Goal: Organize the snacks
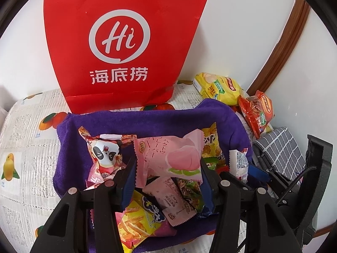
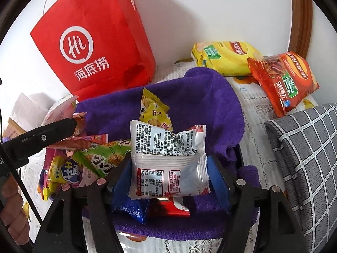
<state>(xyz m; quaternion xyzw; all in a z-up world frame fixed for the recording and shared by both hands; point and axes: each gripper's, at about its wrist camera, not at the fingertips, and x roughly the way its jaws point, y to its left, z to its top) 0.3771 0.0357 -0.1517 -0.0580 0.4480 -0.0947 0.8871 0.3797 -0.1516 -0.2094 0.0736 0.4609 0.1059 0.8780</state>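
Note:
A basket lined with purple cloth (image 1: 147, 119) holds several snack packets. My left gripper (image 1: 167, 176) is shut on a pink peach-print packet (image 1: 168, 156) and holds it over the basket. My right gripper (image 2: 169, 178) is shut on a white packet with printed text (image 2: 168, 162), over the same purple-lined basket (image 2: 189, 97). The white packet also shows in the left wrist view (image 1: 238, 162). The left gripper's arm shows at the left of the right wrist view (image 2: 40, 137). In the basket lie a panda-print packet (image 1: 105, 154) and a yellow packet (image 2: 154, 110).
A red paper bag (image 1: 124, 42) stands behind the basket against the white wall. A yellow chip bag (image 2: 225, 57) and an orange chip bag (image 2: 284, 80) lie at the back right. A grey checked cushion (image 2: 305, 158) is at the right. The tablecloth (image 1: 27, 130) has a fruit print.

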